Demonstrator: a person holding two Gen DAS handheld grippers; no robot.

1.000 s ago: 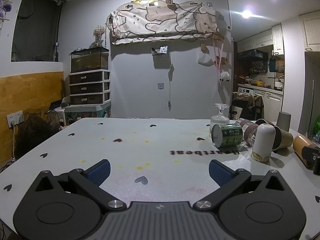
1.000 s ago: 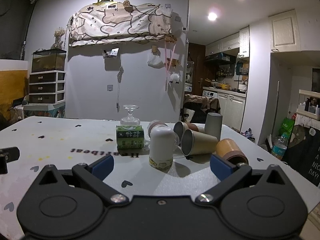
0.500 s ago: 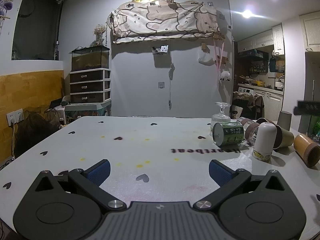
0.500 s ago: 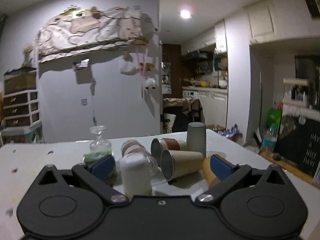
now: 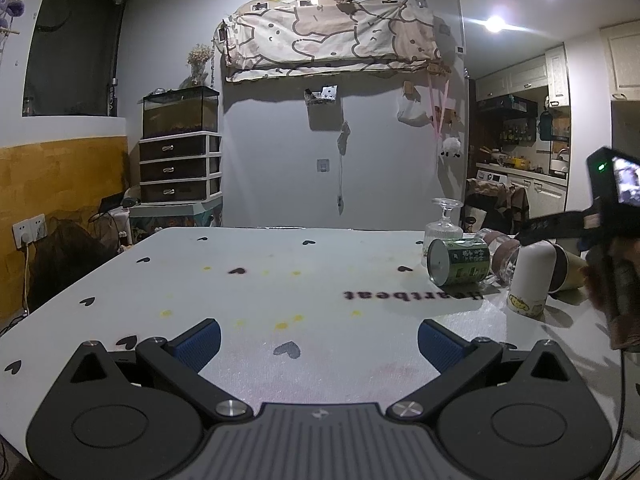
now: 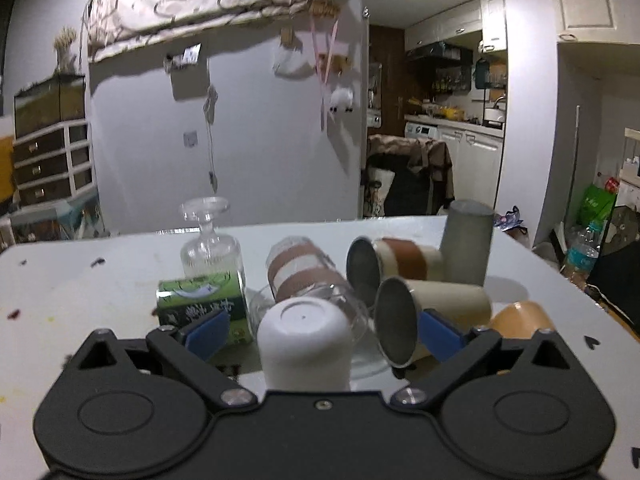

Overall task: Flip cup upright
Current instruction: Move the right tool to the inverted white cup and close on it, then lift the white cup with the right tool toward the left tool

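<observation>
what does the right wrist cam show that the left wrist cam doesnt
Only the right wrist view shows the grey cup standing upside down, the orange cup on its side, and the open right gripper straddling the white cup. Only the left wrist view shows the open left gripper over bare table, away from the cups. Both show the white cup, the green can on its side and the inverted stemmed glass.
</observation>
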